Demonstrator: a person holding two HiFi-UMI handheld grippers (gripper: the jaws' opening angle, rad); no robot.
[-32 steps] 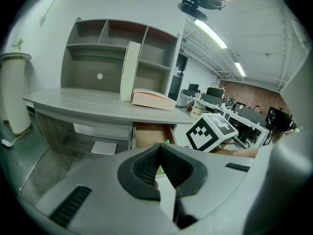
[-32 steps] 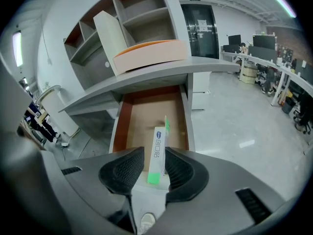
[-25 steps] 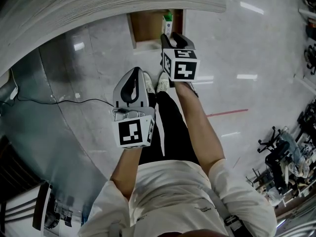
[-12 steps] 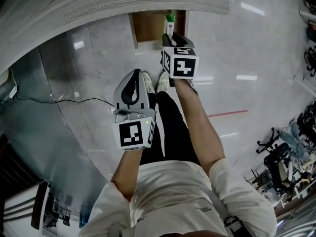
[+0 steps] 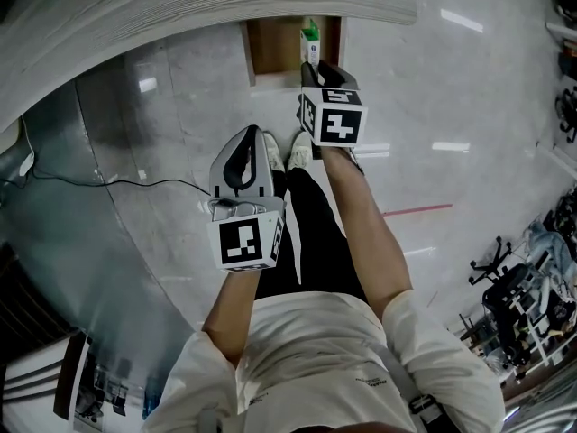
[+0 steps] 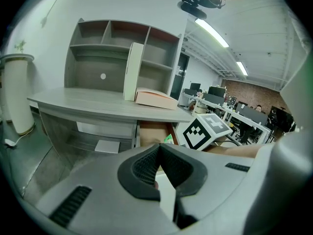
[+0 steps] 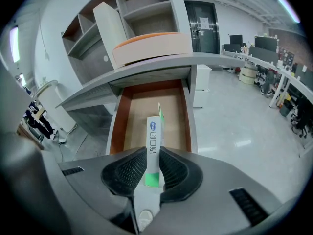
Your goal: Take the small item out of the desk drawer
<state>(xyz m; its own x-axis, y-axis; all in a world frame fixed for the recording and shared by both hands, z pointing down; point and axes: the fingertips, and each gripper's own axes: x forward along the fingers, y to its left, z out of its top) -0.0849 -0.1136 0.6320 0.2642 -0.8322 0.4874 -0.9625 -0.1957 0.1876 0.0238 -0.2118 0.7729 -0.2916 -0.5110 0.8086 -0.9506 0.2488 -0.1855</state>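
Note:
The drawer (image 5: 270, 48) stands pulled out from under the grey desk (image 5: 180, 7). Its brown bottom (image 7: 142, 106) is bare apart from one small white and green box (image 7: 153, 141), which stands on edge at the drawer's right side (image 5: 309, 41). My right gripper (image 7: 153, 153) reaches into the drawer's front (image 5: 312, 61). Its jaws are closing with the box between them, and both pads touch the box's sides. My left gripper (image 5: 243, 147) hangs lower left, away from the drawer, over the floor. Its jaws (image 6: 157, 148) are shut with nothing between them.
On the desk stand a shelf unit (image 6: 122, 48), an upright white board (image 6: 133, 71) and a flat orange-edged box (image 6: 155, 98). A black cable (image 5: 108, 183) runs over the floor at the left. Office chairs (image 5: 505, 287) stand at the right.
Hardly anything has moved; the view has shifted a little, and the right gripper stays at the box in the drawer.

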